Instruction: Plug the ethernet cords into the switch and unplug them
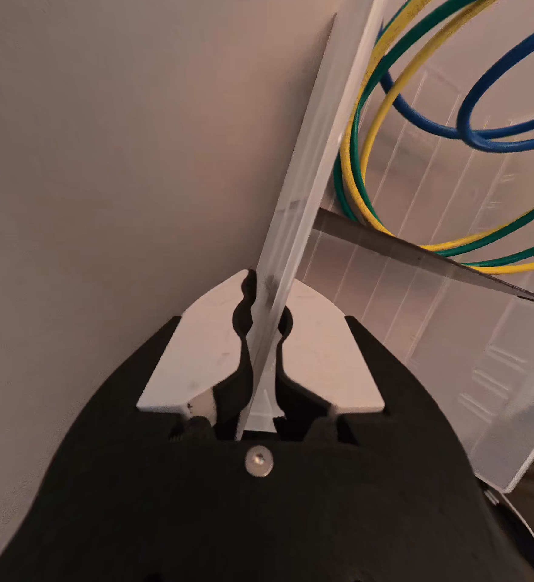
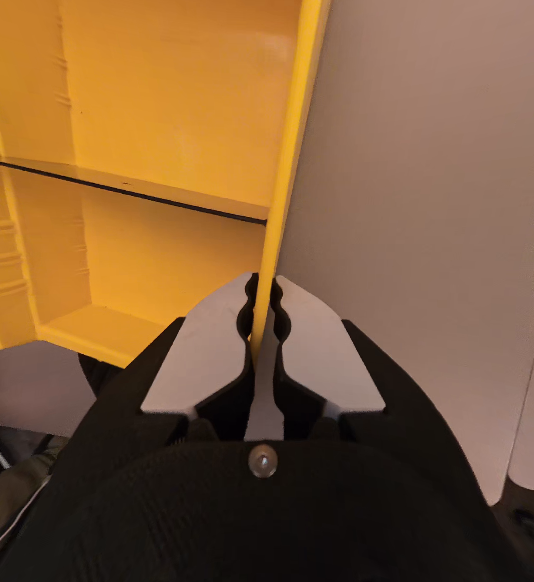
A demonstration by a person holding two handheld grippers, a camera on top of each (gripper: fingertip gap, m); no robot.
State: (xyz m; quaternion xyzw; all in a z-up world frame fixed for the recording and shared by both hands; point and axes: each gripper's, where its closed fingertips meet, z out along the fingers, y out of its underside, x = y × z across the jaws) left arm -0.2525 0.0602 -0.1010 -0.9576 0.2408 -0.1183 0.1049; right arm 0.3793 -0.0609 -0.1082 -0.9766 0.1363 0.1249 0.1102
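Observation:
In the left wrist view, my left gripper is shut on the edge of a clear acrylic panel, which runs up and to the right between the jaws. Behind it hang loops of yellow cord, green cord and blue cord. No plug ends or switch ports show. In the right wrist view, my right gripper is shut on the thin front edge of a yellow rack's side wall. The rack's yellow inside is left of it.
A thin dark plate crosses behind the clear panel under the cords. A clear ribbed wall lies to the right. In the yellow rack a shelf with a dark edge runs across. A white surface lies behind both grippers. Spacing between my two grippers at the tips: around 65 cm.

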